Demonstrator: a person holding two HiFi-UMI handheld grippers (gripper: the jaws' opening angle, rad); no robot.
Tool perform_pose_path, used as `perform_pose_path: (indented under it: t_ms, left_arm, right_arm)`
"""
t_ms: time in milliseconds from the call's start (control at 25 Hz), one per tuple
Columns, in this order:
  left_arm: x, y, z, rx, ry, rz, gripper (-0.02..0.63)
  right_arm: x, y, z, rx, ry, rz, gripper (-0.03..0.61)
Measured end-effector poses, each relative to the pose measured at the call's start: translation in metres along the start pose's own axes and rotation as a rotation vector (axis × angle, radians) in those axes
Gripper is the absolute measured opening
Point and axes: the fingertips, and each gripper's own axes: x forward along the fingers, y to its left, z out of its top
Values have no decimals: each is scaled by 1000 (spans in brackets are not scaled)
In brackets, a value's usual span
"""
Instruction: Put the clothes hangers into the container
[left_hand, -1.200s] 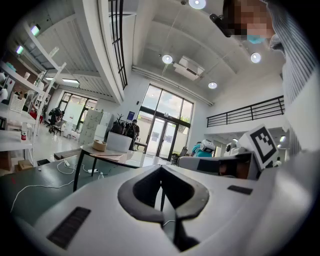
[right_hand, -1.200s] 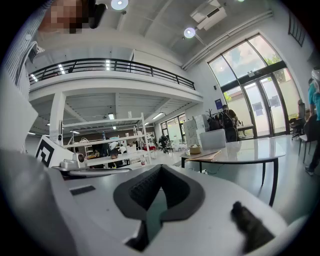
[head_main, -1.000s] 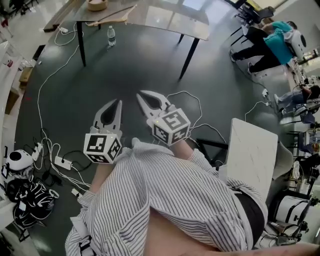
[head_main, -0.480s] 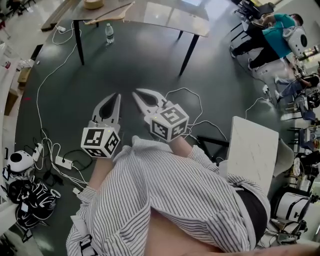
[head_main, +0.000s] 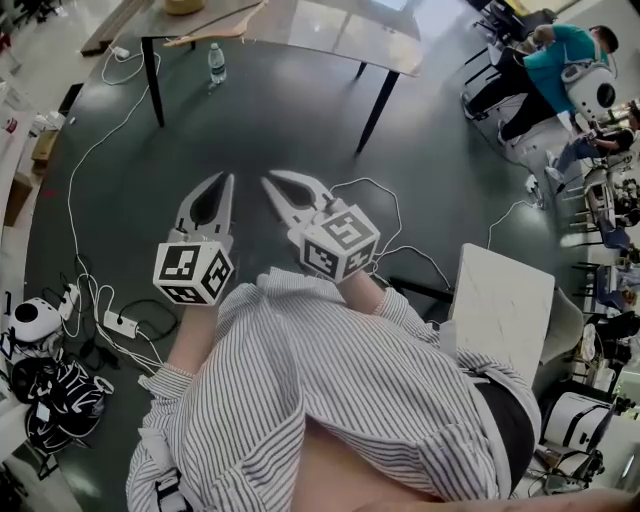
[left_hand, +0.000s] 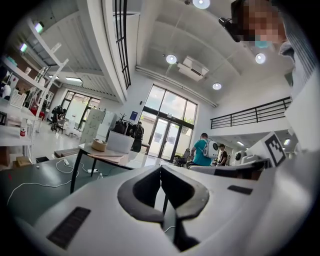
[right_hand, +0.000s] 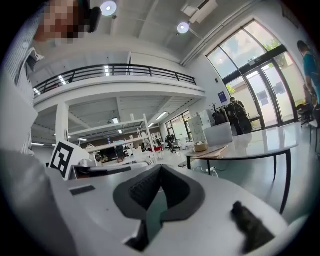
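Observation:
Wooden clothes hangers (head_main: 218, 27) lie on a glass-topped table (head_main: 340, 35) at the far end of the dark floor, beside a round woven basket (head_main: 184, 6). The left gripper view shows the same hangers (left_hand: 106, 157), the basket (left_hand: 99, 145) and a white box (left_hand: 120, 142) on that table. My left gripper (head_main: 228, 178) and right gripper (head_main: 268, 181) are held side by side over the floor, well short of the table. Both are shut with nothing between the jaws. From the right gripper (right_hand: 161, 166) the hangers (right_hand: 212, 151) lie ahead on the right.
A water bottle (head_main: 216, 64) stands on the floor by a table leg. Cables (head_main: 85, 165) and a power strip (head_main: 118, 323) trail along the left. A white panel (head_main: 505, 305) stands at right. People sit at top right (head_main: 545, 65).
Both grippers have moved forward together toward the table, which now sits a little closer in the head view. Their jaws stayed shut.

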Motion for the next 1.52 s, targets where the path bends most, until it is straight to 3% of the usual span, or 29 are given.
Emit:
perform_pose_path:
  t_ms: [160,440,680,1120,1520]
  left_arm:
    - [12,1,-10,-40,13,11,11]
    - [36,32,-11,-58,40,38,11]
    - [75,70,-1,-80,48,12,11]
    - [154,175,62,-66,30,-77,11]
    - [215,240,83,-89,58,-157,11]
  right_arm:
    - [-8,-19,3,44,-34,-8,15]
    - [18,-42,-2,91,-6,-4,14]
    - [80,-64,11,72,8,7,14]
    - [217,-109,64,41,-5,-42,15]
    - [303,-147,82,51,3,-90,14]
